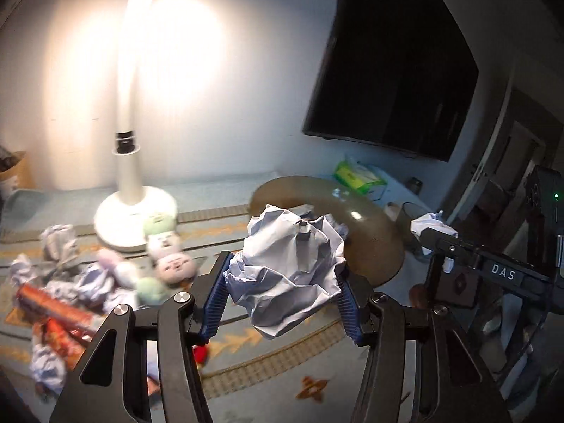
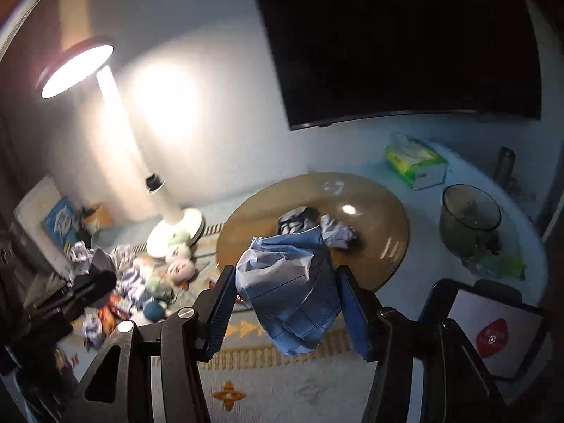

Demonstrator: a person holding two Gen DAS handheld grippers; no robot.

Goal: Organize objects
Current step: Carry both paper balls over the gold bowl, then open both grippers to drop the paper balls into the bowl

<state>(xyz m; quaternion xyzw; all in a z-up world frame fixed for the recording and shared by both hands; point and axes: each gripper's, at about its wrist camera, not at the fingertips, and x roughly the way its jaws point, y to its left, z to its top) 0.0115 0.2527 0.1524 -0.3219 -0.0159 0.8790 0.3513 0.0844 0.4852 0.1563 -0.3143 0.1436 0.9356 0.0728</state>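
1. A round brown tray (image 2: 384, 232) sits mid-table; in it lie two crumpled papers, one dark (image 2: 298, 219) and one white (image 2: 336, 233), touching each other.
2. A dark glass bowl (image 2: 470, 216) stands to the right of the tray; what it holds cannot be told.
3. A green tissue box (image 2: 416, 162) lies at the far right, beyond the bowl.
4. The left hand-held gripper (image 1: 283, 294) holds a white paper ball (image 1: 292, 268) between its blue pads, up off the table (image 1: 282, 380) and near the tray's near edge, angled downward.
5. The right hand-held gripper (image 2: 287, 305) grips a blue paper wad (image 2: 292, 289) the same way, raised above the patterned cloth in front of the tray and tilted down.
6. To the left, by the lamp (image 1: 135, 208) base, lie soft toys (image 1: 172, 264), more paper balls (image 1: 58, 243) and red wrappers (image 1: 53, 306) in a loose heap on the table.
7. A dark screen (image 2: 405, 42) hangs on the far wall.
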